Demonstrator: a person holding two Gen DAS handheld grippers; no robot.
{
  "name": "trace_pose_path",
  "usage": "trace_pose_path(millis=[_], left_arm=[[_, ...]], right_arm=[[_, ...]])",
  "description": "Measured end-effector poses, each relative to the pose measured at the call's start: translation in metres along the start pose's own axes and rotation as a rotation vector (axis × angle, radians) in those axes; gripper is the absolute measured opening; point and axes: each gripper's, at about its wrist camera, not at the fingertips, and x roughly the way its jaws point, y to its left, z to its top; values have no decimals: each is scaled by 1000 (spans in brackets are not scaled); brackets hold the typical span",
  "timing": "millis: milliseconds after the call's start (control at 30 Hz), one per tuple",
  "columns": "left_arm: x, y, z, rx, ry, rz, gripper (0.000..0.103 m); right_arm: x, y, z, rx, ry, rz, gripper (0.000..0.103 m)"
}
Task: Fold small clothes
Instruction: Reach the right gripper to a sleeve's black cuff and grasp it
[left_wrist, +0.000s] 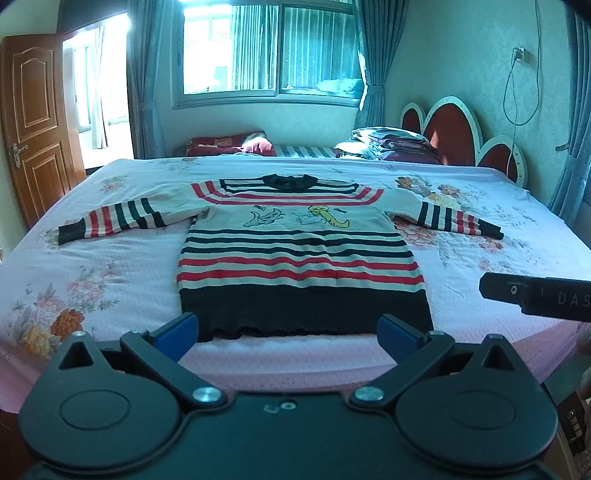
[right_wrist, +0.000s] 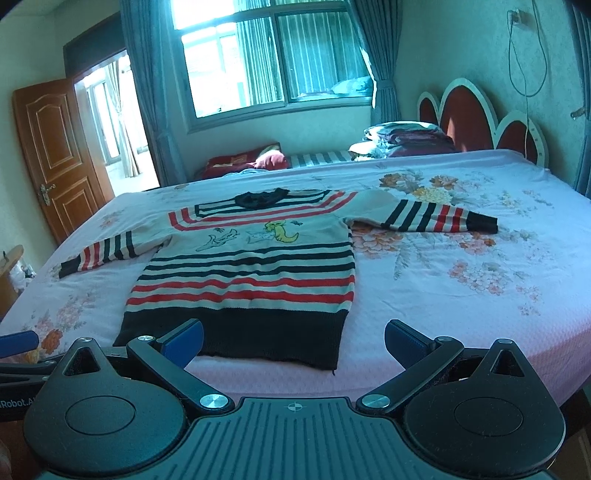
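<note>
Nearest the lens, the left gripper (left_wrist: 288, 332) is hanging just short of the bed's near edge with its blue-padded fingers (left_wrist: 177, 334) spread wide apart and nothing between them. The right gripper (right_wrist: 293, 341) is waiting beside it in the same way, fingers apart and empty; its black body is showing at the right edge of the left view.

Just ahead of both, the sweater (left_wrist: 301, 258) is lying flat and face up on the bed (left_wrist: 110, 295), its dark hem (left_wrist: 306, 310) closest to the grippers and the collar (left_wrist: 288, 181) farthest away. From the left gripper the hem is sitting straight in front; from the right gripper it is lying ahead and a little to the left. Both sleeves are stretching outward: the left sleeve (left_wrist: 110, 219) is reaching out to the left, the right sleeve (right_wrist: 436, 216) is running off to the right, well beyond the body.

The knit is looking soft, light and limp, likely stretching and sagging when lifted, so it should drape rather than hold a crease. Folding has apparently not yet begun. A sensible hold would be pinching a cuff or a shoulder edge, through one layer of sleeve, and carrying it across the chest.

Beyond the sweater, pillows (left_wrist: 388, 142) and a headboard (left_wrist: 454, 133) are standing at the far right.
</note>
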Motion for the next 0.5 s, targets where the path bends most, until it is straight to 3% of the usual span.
trace_pose_path(millis=[300, 500], left_arm=[[48, 15, 35, -18, -41, -15, 103], [80, 27, 59, 35, -47, -53, 102]], right_arm=[[37, -11, 28, 59, -22, -67, 103], [63, -9, 49, 87, -68, -120, 103]])
